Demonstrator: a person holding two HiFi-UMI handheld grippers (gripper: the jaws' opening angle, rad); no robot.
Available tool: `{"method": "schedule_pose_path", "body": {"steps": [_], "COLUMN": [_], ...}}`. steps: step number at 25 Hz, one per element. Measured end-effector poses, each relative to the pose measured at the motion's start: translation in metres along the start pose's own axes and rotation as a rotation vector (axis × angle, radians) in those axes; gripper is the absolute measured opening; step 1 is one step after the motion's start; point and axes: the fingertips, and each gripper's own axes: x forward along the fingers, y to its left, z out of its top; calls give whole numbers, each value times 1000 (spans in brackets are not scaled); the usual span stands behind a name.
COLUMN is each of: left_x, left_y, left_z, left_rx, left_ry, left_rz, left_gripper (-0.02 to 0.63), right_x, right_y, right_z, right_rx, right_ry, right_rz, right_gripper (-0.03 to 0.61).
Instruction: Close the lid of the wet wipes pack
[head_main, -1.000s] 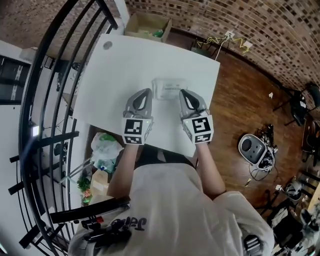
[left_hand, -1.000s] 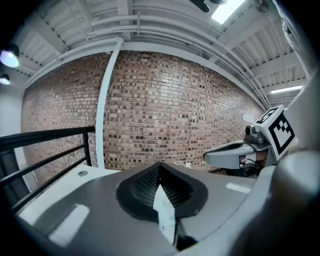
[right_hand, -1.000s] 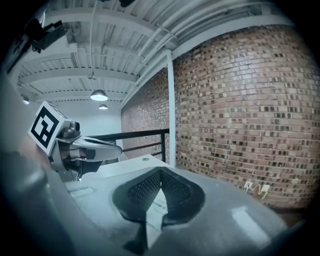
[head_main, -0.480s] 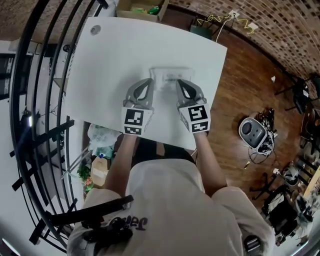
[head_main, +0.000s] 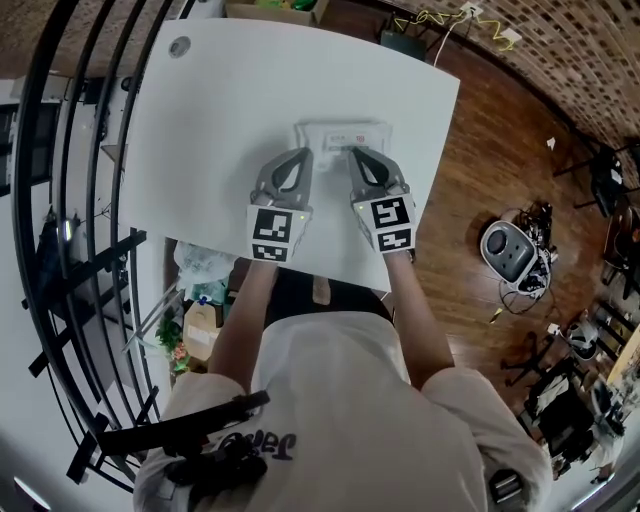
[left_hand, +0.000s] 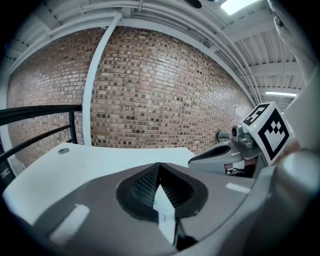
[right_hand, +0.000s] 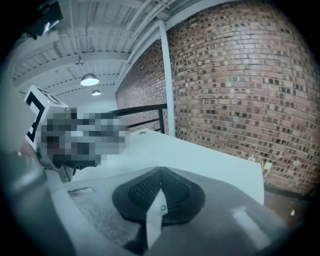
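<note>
The wet wipes pack (head_main: 338, 134) is a pale, flat rectangle lying on the white table (head_main: 230, 120) in the head view. Both grippers point at its near edge. My left gripper (head_main: 302, 157) has its tip beside the pack's near left corner. The tip of my right gripper (head_main: 353, 154) is at the pack's near edge, right of its middle. Each gripper view shows its own jaws together at the tip, left (left_hand: 159, 169) and right (right_hand: 160, 173), with nothing held. The pack is hidden below the jaws in both gripper views. I cannot tell how the lid stands.
A black railing (head_main: 75, 150) runs along the table's left side. A cardboard box (head_main: 272, 8) sits beyond the far edge. A small round grommet (head_main: 179, 46) marks the far left corner. Bags (head_main: 205, 275) lie under the near edge. Cables and a device (head_main: 506, 250) lie on the wooden floor at right.
Both grippers have moved forward to the pack's near edge. The right tip now reaches the pack. The head view has shifted with them.
</note>
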Motion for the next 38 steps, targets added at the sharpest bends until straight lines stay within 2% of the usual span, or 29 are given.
{"method": "schedule_pose_path", "body": {"steps": [18,26,31,35,38], "left_x": [8,11,13,14,15], "left_y": [-10,-10,-10,-7,-6], "left_z": [-19,-24,-27,-28,-30], "left_rx": [-26,-32,-34,-32,-33], "left_ry": [30,38,44,47,49], "left_rz": [-6,-9,-15,-9,-8], "left_gripper": [15,15,15,15,15], "right_x": [14,19,20,21,22], "right_y": [11,11,9,10,10], "right_z": [-37,-42,-44,-44,-45], "right_rx": [14,-19,27,7,-14], "right_ry": [98,99,92,83,97], "right_rz": [28,16,23,36,13], "right_gripper": [-15,-15,-15,-15,-15]}}
